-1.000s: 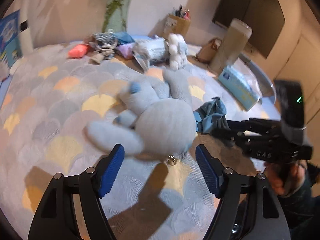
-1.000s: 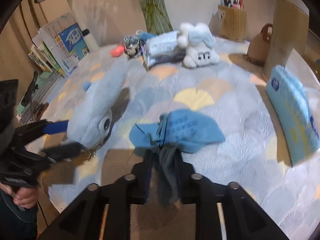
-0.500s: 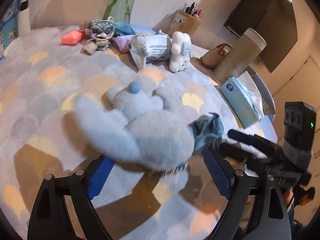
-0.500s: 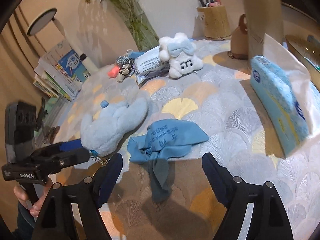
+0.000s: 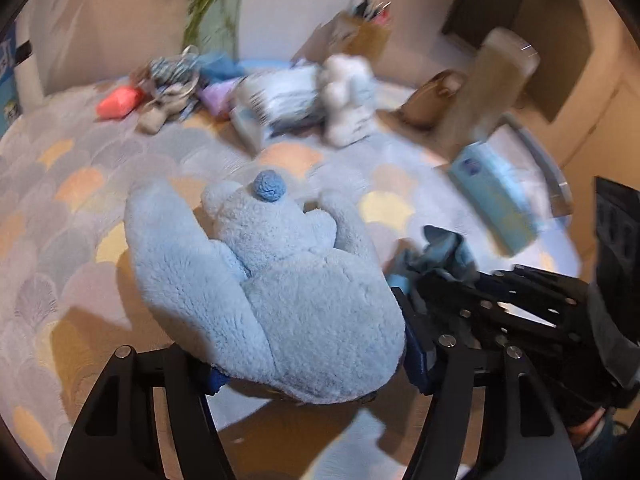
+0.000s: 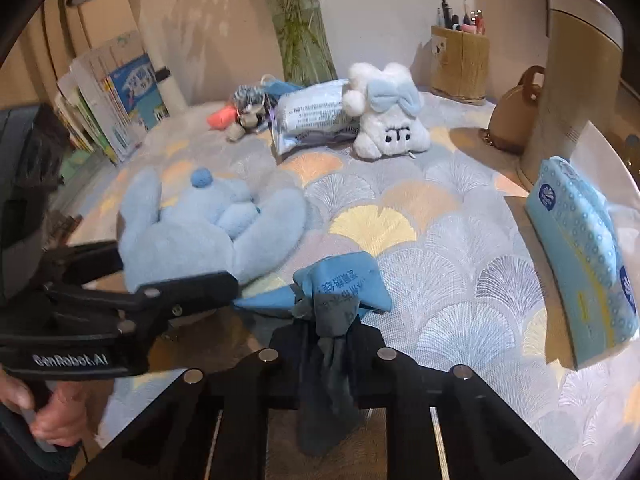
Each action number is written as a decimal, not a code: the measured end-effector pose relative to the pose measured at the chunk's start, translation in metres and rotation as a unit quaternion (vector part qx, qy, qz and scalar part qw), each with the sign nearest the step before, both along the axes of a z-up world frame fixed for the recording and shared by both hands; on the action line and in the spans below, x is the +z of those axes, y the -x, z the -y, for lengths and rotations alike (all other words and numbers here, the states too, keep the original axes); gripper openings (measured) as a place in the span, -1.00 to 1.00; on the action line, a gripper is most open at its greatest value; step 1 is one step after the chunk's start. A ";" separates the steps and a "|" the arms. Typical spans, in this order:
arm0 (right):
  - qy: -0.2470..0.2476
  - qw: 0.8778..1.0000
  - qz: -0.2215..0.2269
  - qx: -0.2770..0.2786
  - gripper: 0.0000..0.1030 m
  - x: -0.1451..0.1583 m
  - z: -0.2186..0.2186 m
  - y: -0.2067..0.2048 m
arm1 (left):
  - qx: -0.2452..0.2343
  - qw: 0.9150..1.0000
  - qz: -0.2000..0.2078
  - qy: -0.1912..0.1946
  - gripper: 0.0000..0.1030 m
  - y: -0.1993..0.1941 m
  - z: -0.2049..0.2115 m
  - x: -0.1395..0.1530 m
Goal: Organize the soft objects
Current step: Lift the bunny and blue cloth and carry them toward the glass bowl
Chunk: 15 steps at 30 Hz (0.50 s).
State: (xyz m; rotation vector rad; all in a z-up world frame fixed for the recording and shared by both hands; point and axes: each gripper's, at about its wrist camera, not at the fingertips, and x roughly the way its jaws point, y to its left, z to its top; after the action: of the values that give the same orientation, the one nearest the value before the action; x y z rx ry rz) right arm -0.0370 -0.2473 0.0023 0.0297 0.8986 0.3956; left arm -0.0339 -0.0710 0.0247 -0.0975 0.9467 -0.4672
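Both pickups are judged done, while the sorting itself is judged still ahead. The blue plush toy (image 5: pixel 280 280) is clamped at its bottom end between the jaws of the left gripper (image 5: pixel 312 364), its ears pointing toward 12 o'clock over the patterned tablecloth (image 6: pixel 460 280). The blue cloth (image 6: pixel 340 284) is pinched between the narrowed jaws of the right gripper (image 6: pixel 328 344), one end draped on the tablecloth just beside the toy. At 12 o'clock a cluster is seen: a white plush toy (image 6: pixel 388 112), a plastic packet (image 6: pixel 316 116) and a red pouch (image 6: pixel 220 116). A tissue pack (image 6: pixel 580 248) stands at 3 o'clock, near the likely path.
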 end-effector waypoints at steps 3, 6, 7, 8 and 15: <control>-0.012 1.000 0.022 -0.014 -0.72 0.014 0.011 0.007 | -0.012 0.999 0.031 0.018 0.25 0.010 0.008 0.021; -0.025 0.998 0.038 -0.035 -0.72 0.034 0.029 0.012 | -0.024 0.998 0.056 0.020 0.25 0.016 0.023 0.045; -0.032 0.998 0.044 -0.041 -0.72 0.041 0.037 0.014 | -0.029 0.997 0.063 0.019 0.25 0.018 0.028 0.052; -0.039 0.997 0.052 -0.048 -0.72 0.051 0.047 0.018 | -0.037 0.997 0.072 0.015 0.25 0.021 0.036 0.061; -0.072 0.987 0.096 -0.105 -0.72 0.100 0.114 0.039 | -0.098 0.990 0.100 0.009 0.26 0.034 0.105 0.093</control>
State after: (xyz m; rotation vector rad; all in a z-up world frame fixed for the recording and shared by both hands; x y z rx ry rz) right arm -0.0761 -0.3614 0.1023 0.2139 0.6685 0.2611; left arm -0.0675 -0.1759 0.1177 0.0260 0.7581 -0.6545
